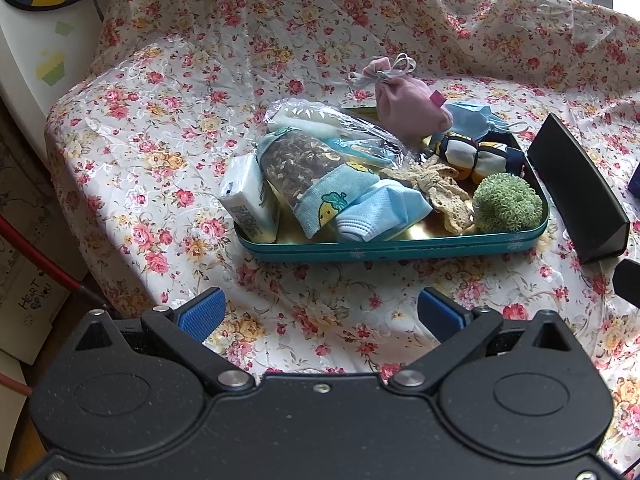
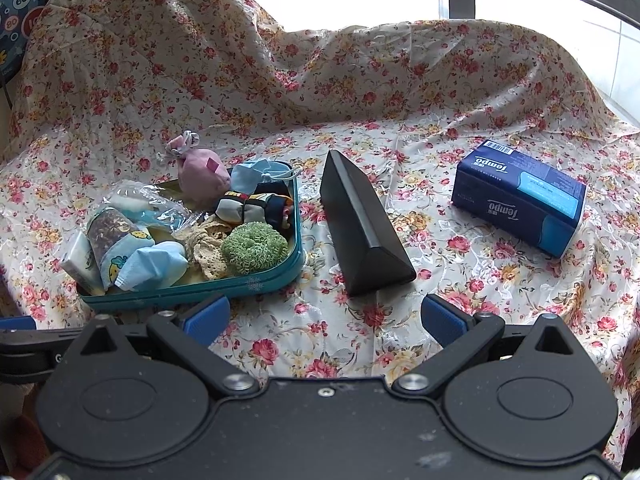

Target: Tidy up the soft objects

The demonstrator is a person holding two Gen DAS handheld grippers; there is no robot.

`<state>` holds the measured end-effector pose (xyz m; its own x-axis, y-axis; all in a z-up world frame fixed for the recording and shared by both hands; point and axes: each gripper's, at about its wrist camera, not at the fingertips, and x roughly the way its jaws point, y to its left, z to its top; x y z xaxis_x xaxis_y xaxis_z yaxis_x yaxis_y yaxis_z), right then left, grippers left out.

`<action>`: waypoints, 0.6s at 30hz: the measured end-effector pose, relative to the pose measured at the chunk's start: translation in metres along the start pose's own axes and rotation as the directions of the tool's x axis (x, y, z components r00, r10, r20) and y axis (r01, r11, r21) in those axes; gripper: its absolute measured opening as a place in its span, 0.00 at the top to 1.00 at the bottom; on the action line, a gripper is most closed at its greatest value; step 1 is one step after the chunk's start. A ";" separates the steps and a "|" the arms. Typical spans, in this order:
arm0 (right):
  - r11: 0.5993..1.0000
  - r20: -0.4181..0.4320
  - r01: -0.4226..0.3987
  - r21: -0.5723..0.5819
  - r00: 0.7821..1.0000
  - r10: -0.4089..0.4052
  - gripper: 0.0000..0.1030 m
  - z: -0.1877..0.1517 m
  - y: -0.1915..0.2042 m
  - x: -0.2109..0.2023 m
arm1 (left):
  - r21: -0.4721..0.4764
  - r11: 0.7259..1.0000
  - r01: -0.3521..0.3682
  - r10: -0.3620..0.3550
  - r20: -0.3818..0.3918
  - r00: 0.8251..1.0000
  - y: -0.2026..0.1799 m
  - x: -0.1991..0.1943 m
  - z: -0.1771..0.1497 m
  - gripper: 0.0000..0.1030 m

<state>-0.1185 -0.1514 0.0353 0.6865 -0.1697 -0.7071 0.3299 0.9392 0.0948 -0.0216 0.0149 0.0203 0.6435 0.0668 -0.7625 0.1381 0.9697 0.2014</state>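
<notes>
The left gripper (image 1: 320, 312) hung with its blue pads spread wide and nothing between them, low over the floral cloth (image 1: 160, 120) just short of the teal tin (image 1: 400, 246). The right gripper (image 2: 325, 316) was likewise spread and empty, its pads framing bare cloth in front of a black triangular case (image 2: 364, 220).

The tin sat left of the case and was crowded with soft things. A white tissue pack (image 1: 250, 196) leaned at its near left corner, beside a clear bag (image 1: 304, 152) of dried bits. Blue socks (image 1: 360, 208) with a yellow cartoon lay in front of that. A lace piece (image 1: 440, 192) lay in the middle, a green pom-pom (image 1: 507, 203) sat at the near right corner, and a penguin-print bundle (image 1: 472, 156) lay behind it. A pink pouch (image 1: 404, 100) with a ribbon and a blue mask (image 1: 472, 118) rested on the far rim.

A blue Tempo pack (image 2: 520, 196) lay well apart on the right.
</notes>
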 end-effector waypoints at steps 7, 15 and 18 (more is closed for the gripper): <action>1.000 0.000 -0.001 0.000 1.000 0.001 0.01 0.000 0.000 0.000 | 0.004 1.000 0.011 -0.011 -0.010 1.000 -0.001 0.001 -0.001 0.03; 1.000 -0.001 -0.001 0.000 1.000 0.001 0.01 0.000 -0.001 0.000 | 0.006 1.000 0.024 -0.024 -0.019 1.000 -0.002 0.002 -0.001 0.03; 1.000 -0.002 -0.001 0.001 1.000 0.001 0.01 0.000 -0.001 0.001 | 0.005 1.000 0.025 -0.025 -0.019 0.999 -0.002 0.002 -0.001 0.03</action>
<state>-0.1185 -0.1520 0.0345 0.6853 -0.1679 -0.7087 0.3295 0.9392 0.0961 -0.0217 0.0138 0.0176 0.6254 0.0467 -0.7789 0.1582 0.9699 0.1852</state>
